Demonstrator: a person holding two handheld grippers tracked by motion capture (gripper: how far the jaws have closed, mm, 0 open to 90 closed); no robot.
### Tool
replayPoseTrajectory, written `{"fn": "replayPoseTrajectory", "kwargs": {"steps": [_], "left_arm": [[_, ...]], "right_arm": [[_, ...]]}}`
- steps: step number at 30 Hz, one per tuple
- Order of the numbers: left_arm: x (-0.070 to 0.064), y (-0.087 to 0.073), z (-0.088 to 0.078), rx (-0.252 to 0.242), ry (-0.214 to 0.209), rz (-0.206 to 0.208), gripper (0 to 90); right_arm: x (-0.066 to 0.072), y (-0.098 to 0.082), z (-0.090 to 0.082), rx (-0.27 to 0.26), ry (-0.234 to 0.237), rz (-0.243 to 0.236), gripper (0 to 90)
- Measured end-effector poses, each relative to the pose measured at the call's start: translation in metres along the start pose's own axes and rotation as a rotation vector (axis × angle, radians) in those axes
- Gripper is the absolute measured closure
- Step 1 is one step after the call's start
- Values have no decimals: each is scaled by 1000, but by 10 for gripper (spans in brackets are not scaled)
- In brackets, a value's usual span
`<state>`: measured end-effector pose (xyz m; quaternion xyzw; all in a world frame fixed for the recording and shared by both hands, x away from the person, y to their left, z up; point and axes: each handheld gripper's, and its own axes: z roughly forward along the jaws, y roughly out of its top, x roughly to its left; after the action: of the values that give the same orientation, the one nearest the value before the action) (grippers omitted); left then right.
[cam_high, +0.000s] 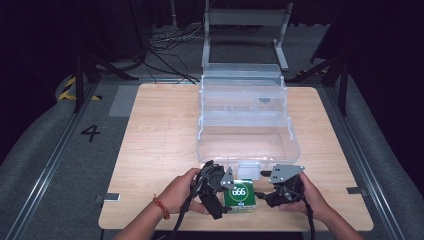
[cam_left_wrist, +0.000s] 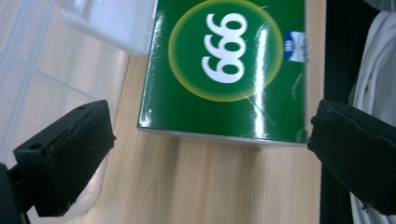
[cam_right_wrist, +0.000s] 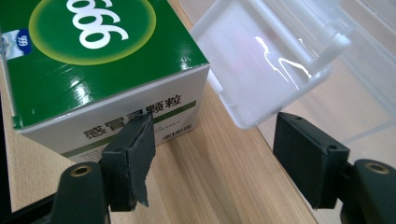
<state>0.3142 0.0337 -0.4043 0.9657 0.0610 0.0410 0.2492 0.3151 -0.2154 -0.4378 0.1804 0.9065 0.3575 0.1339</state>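
So the green box with "666" on top is sitting flat on the counter, right at the near edge, just in front of the clear plastic case that's lying open with its latch tab pointing at the box.

Both hands are flanking it. The left hand-held gripper is sitting at the box's left side with its jaws spread wide, nothing pinched between them; in the left gripper view the box is lying ahead of the pads, not in them. The right hand-held gripper is also standing wide open, one pad just beside the white printed side of the box, the other over by the latch tab.

Looks to me like this is the lining-up step before a grab. Next move is probably getting one pair of pads squarely across the box and closing, then lifting it over the case's front wall without bumping that tab.
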Motion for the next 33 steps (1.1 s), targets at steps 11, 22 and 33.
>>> {"fn": "replayPoseTrajectory", "kwargs": {"steps": [11,22,33], "left_arm": [[4,13,25,66,-73,49,4],[6,21,38,115,-107,67,131],[3,25,37,198,-98,90,139]], "right_arm": [[1,-3,1,-25,9,24,297],[5,-6,1,-29,13,26,294],[8,-4,3,-35,6,29,281]]}}
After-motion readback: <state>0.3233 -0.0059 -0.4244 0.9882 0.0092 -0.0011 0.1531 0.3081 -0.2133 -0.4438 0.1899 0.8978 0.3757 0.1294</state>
